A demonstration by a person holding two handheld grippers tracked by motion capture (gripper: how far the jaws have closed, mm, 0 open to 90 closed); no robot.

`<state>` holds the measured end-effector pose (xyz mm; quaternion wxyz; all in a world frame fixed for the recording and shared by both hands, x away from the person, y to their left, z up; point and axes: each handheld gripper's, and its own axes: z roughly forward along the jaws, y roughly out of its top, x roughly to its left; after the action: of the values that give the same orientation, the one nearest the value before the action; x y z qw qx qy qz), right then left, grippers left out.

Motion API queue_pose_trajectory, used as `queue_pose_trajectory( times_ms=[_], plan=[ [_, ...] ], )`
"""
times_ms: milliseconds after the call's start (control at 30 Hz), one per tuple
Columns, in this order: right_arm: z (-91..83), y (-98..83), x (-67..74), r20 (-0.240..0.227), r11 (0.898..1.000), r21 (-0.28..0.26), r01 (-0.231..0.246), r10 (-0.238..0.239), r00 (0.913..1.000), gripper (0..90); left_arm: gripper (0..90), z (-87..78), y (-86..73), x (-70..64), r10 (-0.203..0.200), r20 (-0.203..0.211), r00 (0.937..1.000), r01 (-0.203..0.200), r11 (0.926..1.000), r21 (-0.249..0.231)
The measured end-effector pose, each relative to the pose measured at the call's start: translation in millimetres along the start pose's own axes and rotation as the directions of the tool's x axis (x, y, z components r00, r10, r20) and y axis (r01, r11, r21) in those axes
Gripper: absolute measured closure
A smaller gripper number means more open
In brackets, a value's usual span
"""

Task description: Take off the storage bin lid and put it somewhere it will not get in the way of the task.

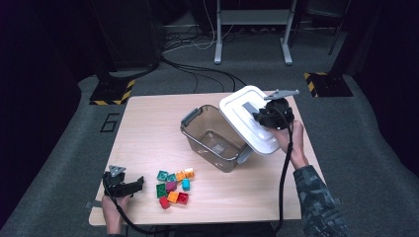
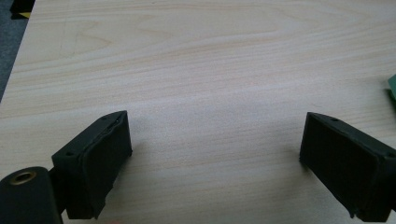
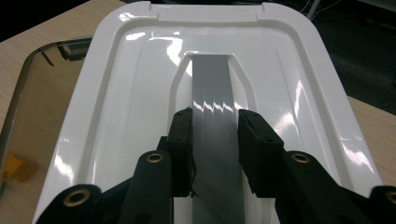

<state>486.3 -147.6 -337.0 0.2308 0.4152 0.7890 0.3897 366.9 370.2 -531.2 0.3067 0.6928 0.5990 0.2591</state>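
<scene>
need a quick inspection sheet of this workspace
surface: wooden table, bare around the items
job's things: clear bin open; white lid lifted off, tilted over the bin's right edge
clutter: pile of toy bricks near the front edge
grippers: right gripper shut on the lid's grey handle; left gripper open over bare table
cables: one trails from each gripper; more on the floor behind
surroundings: grey carpet, striped stand bases, metal frame
</scene>
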Motion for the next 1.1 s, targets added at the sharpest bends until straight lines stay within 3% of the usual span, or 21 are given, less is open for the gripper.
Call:
queue_pose_trajectory(
  times_ms=[433, 800, 1100],
  plan=[
    [-8.9, -22.0, -34.3, 0.073, 0.996, -0.001, -0.087, 0.087, 0.9935, 66.9, 8.5, 0.1, 0.0, 0.0, 0.000, 0.000, 1.0000, 0.000, 1.0000, 0.000],
    [-3.1, -40.0, -45.6, 0.125, 0.994, 0.018, -0.107, 0.103, 0.9867, 66.9, 8.6, 0.0, 0.0, 0.0, 0.000, 0.000, 1.0000, 0.000, 1.0000, 0.000],
    [0.9, -56.3, -61.5, 0.175, 0.987, 0.033, -0.155, 0.147, 0.9735, 66.9, 8.6, 0.0, 0.0, 0.0, 0.000, -0.001, 1.0000, 0.000, 1.0000, 0.000]
  ],
)
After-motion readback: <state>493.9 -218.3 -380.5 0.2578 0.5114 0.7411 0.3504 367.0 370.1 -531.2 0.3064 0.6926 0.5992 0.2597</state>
